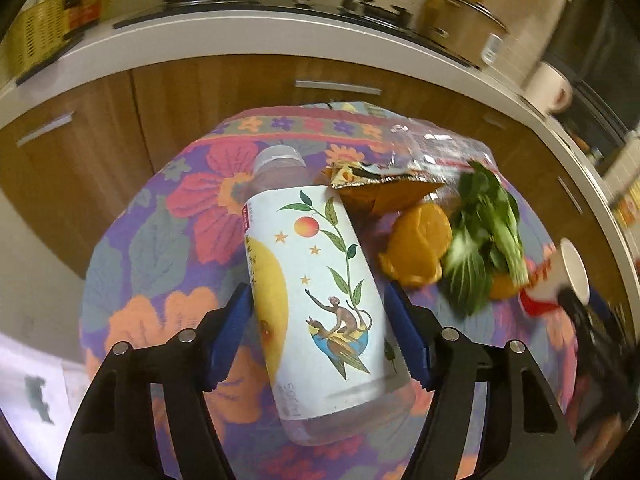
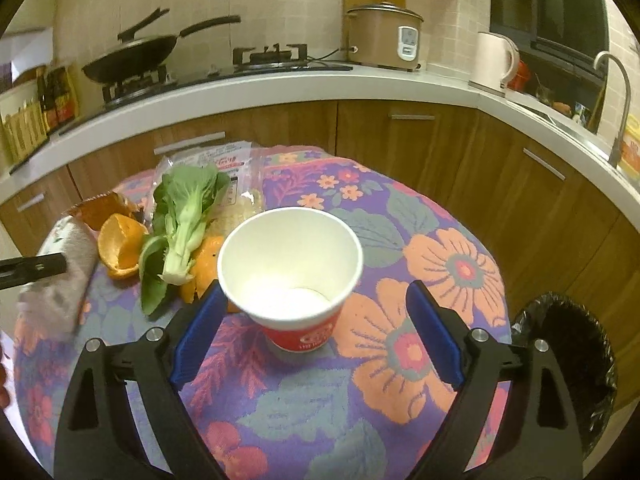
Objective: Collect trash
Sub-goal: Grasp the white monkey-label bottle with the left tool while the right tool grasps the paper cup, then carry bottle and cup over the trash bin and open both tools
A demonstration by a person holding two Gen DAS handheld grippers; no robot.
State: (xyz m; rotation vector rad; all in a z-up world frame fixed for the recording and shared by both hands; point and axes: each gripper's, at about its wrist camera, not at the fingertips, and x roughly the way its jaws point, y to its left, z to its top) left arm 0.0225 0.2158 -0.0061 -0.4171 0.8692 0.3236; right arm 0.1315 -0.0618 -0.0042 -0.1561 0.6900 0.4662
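Bottle (image 1: pixel 316 300) fills the left wrist view, lying on the flowered counter (image 1: pixel 152 248) with its long axis running away from the left gripper (image 1: pixel 318 332), cap farthest off; the blue pads flank its label at or near contact, so I cannot tell whether they are clamped. In the right wrist view, the right gripper (image 2: pixel 314 330) is spread wide around the upright paper cup (image 2: pixel 290 272), touching neither side, with the black-lined bin (image 2: pixel 568 368) just right of it, making this hand nearer the drop.
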